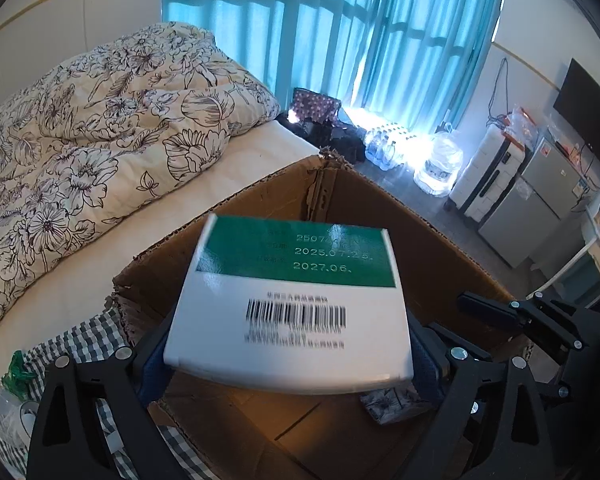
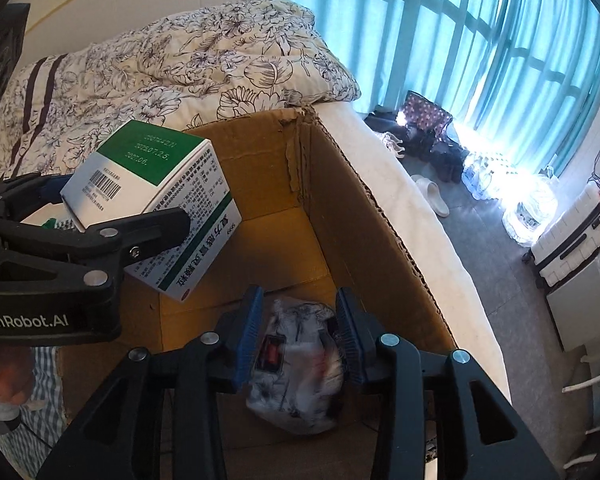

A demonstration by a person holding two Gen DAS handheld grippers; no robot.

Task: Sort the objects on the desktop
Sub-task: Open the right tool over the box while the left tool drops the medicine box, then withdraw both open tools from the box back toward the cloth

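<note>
I see a green-and-white printed paperboard medicine box [image 1: 288, 304], smooth with a slight sheen. The open brown corrugated cardboard carton [image 2: 364, 224] looks matt and rough, its torn edges frayed and its fluting exposed. Inside it lies a crinkled clear plastic packet [image 2: 296, 364], glossy and wrinkled. The left gripper [image 1: 288, 364] and right gripper [image 2: 298, 340] are of matt black moulded plastic with bright metal pivot pins; their blue pads [image 2: 249, 336] appear finely ribbed, probably rubber. The floral-printed cloth quilt [image 1: 100, 120] looks soft, matt and creased. I take the checked grey-and-white fabric [image 1: 88, 340] beside the carton for woven cloth.
</note>
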